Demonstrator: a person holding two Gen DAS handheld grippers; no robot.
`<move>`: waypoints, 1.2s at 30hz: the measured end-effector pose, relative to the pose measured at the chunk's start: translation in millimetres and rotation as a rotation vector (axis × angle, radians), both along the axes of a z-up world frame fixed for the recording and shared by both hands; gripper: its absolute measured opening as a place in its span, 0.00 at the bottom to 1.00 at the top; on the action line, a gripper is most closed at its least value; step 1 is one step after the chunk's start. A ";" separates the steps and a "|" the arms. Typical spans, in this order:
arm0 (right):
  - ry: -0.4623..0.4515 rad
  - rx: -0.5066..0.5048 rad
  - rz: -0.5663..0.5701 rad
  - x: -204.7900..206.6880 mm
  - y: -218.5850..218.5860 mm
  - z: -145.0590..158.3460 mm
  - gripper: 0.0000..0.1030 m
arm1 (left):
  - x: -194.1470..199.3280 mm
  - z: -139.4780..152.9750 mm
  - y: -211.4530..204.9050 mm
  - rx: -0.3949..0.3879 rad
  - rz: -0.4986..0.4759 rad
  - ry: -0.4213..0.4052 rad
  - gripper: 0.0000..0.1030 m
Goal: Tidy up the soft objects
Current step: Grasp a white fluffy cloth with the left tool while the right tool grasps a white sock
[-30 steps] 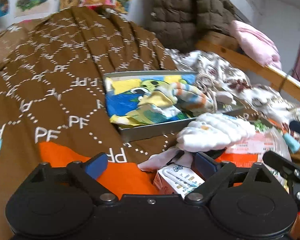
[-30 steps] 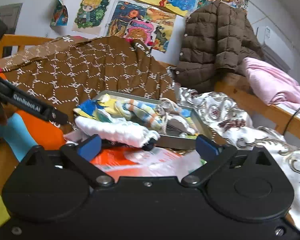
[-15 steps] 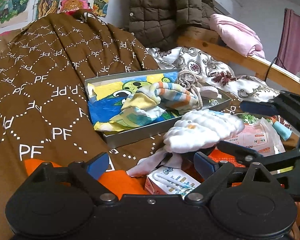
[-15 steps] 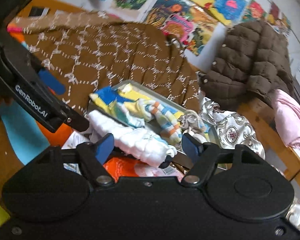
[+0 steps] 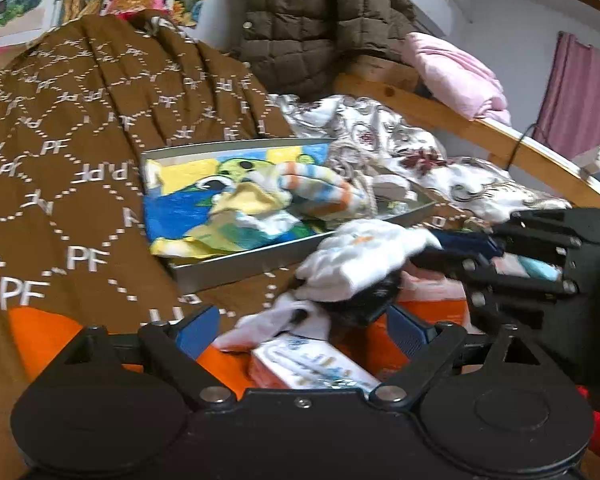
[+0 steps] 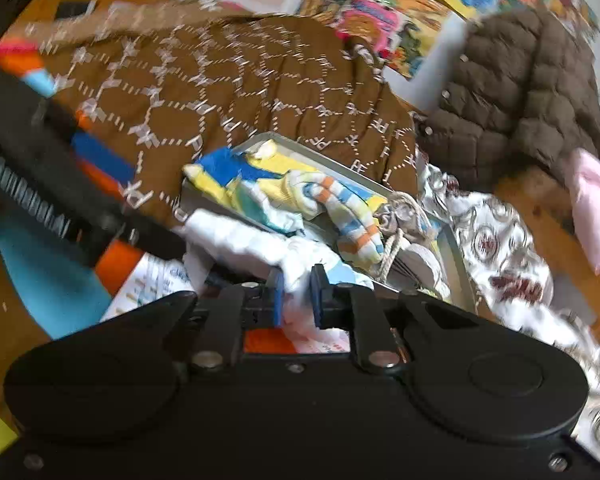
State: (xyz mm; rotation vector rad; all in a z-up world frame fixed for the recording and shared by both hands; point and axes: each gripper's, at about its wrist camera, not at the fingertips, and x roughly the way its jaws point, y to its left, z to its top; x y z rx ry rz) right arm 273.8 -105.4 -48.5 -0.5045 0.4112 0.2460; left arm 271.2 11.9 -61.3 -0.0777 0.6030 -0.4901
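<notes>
A white ribbed cloth (image 5: 360, 256) lies in front of a grey metal tray (image 5: 244, 266) on the bed. The tray holds a blue-yellow cartoon cloth (image 5: 188, 208), a striped sock (image 5: 320, 186) and a rope bundle. My right gripper (image 6: 296, 296) is shut on the white cloth (image 6: 260, 248); it also shows in the left wrist view (image 5: 452, 248) coming in from the right. My left gripper (image 5: 304, 330) is open, just short of the cloth, over a small white carton (image 5: 312, 368).
A brown PF-patterned quilt (image 5: 80, 128) covers the bed. An orange packet (image 5: 428, 292) lies under the cloth. A brown puffer jacket (image 5: 316, 20), a pink blanket (image 5: 456, 72), a floral sheet (image 5: 420, 160) and a wooden bed rail (image 5: 500, 140) lie behind.
My right gripper has moved in onto the white cloth and closed its fingers on it. The left gripper stays open and has shifted only slightly.
</notes>
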 end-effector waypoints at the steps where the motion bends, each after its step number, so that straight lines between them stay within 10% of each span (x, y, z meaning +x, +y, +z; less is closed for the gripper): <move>1: -0.004 0.023 -0.011 0.1 -5.7 3.2 0.06 | -0.9 -0.6 -2.9 -0.010 -0.010 0.002 0.82; 16: -0.047 0.168 -0.169 22.4 -75.2 20.6 0.04 | 1.1 -2.7 -39.0 -0.035 -0.064 0.047 0.64; 25: -0.056 0.178 -0.188 28.7 -88.1 18.3 0.04 | 17.4 -6.7 -61.3 -0.013 -0.052 0.069 0.37; 31: -0.081 0.161 -0.192 19.9 -78.3 14.8 0.04 | 21.6 -2.2 -65.9 0.007 -0.035 0.052 0.02; 36: -0.123 0.152 -0.211 11.7 -74.2 15.6 0.04 | 19.7 5.5 -61.2 -0.007 -0.022 0.025 0.00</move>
